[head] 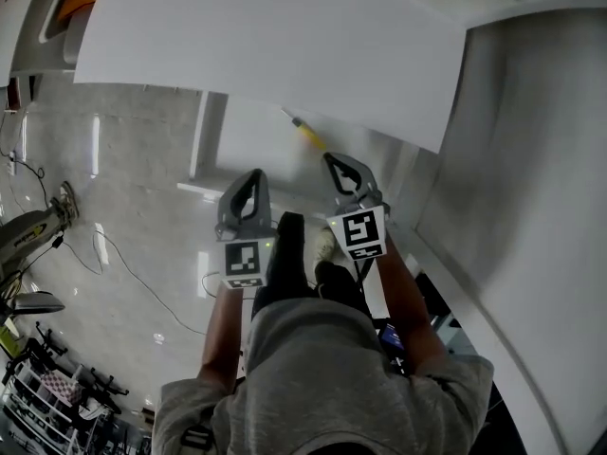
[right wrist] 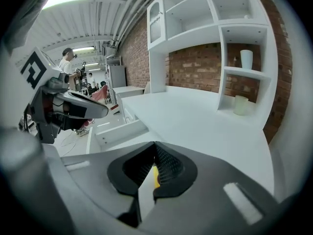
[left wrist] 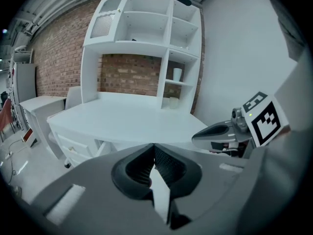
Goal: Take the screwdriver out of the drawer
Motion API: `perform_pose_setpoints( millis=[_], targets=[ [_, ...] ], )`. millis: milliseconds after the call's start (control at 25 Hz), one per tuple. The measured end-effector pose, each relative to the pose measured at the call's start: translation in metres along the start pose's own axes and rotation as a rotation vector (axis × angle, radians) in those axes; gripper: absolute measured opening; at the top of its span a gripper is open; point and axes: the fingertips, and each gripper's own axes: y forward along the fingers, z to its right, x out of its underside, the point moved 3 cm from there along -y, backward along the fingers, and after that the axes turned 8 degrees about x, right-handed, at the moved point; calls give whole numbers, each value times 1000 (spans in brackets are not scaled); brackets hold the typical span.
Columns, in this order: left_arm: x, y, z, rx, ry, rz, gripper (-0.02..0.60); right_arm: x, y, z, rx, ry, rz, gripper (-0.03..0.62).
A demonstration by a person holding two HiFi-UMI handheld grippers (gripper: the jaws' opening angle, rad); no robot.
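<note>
My right gripper (head: pixel 331 159) is shut on the screwdriver (head: pixel 307 135). Its yellow handle and thin shaft stick out past the jaw tips, above the open white drawer (head: pixel 248 146). In the right gripper view a strip of yellow handle (right wrist: pixel 156 176) shows between the shut jaws of the right gripper (right wrist: pixel 155 153), with the open drawer (right wrist: pixel 119 131) further ahead to the left. My left gripper (head: pixel 254 174) hovers beside the right one, shut and with nothing in it. The left gripper view shows the left gripper (left wrist: pixel 154 149) with its jaws together and the right gripper (left wrist: pixel 219 133) to its right.
The white desk top (head: pixel 285 36) overhangs the drawer. A hutch with shelves (left wrist: pixel 146 38) holds cups (right wrist: pixel 246 58) at the back. A white wall (head: pixel 531 178) lies to the right. Cables (head: pixel 123 263) cross the glossy floor on the left, and people stand far off (right wrist: pixel 66 62).
</note>
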Motion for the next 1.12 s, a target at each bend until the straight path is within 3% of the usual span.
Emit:
perform_pose_setpoints(
  millis=[280, 720, 880, 1120],
  targets=[
    [39, 34, -19, -4, -35, -64, 12, 41, 51, 6, -26, -10, -76, 3],
    [72, 66, -42, 29, -70, -114, 12, 69, 112, -1, -62, -30, -177, 6],
    [76, 71, -45, 39, -78, -121, 12, 77, 133, -6, -89, -58, -247, 86],
    [81, 70, -51, 33, -93, -128, 12, 94, 158, -16, -148, -131, -372, 153]
  ],
)
